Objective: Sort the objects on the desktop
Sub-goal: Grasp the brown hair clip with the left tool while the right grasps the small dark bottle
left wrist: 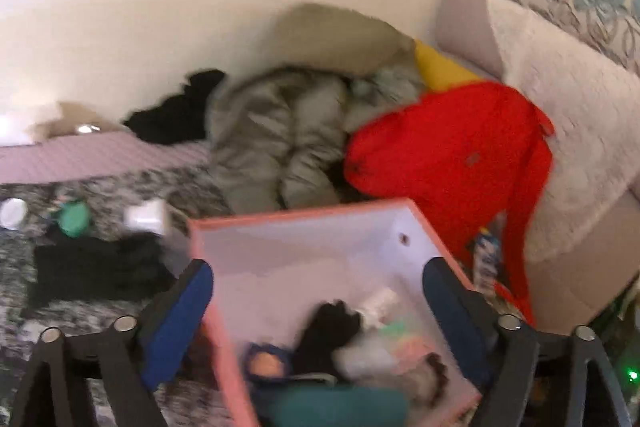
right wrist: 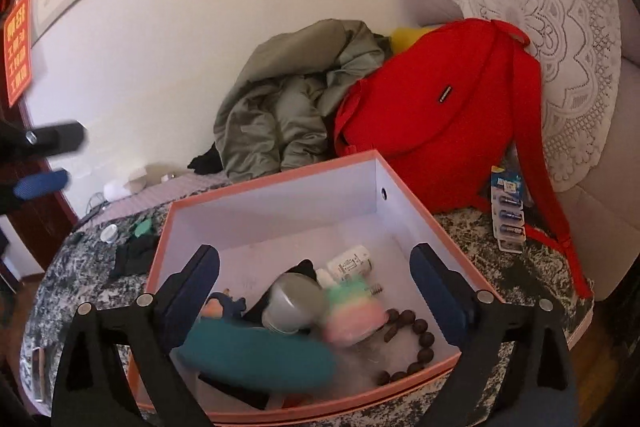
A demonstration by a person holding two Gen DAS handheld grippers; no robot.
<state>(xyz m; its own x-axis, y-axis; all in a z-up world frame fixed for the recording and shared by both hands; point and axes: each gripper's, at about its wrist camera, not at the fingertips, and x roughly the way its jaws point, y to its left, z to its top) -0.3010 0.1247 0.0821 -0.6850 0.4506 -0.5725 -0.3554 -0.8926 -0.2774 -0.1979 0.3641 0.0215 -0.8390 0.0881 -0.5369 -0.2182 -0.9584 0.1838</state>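
Note:
A pink-rimmed white box (right wrist: 280, 171) (left wrist: 304, 213) sits on the patterned table. In it lie a teal pouch (right wrist: 256, 351), a silver lid (right wrist: 296, 301), a pastel object (right wrist: 354, 311), a white bottle (right wrist: 350, 261), brown beads (right wrist: 416, 339) and a black item (left wrist: 328, 335). My right gripper (right wrist: 316, 291) is open and empty above the box. My left gripper (left wrist: 316, 311) is open and empty over the box's left wall; it also shows at the left of the right wrist view (right wrist: 48, 159). On the table left of the box lie a black cloth (left wrist: 96, 267), a green object (left wrist: 74, 219), a white cap (left wrist: 14, 213) and a white block (left wrist: 146, 217).
A red backpack (right wrist: 432, 115) and a grey-green jacket (right wrist: 288, 99) are piled behind the box against the wall. A battery pack (right wrist: 508, 207) leans by the backpack strap. A lace-covered cushion (right wrist: 552, 47) stands at the right.

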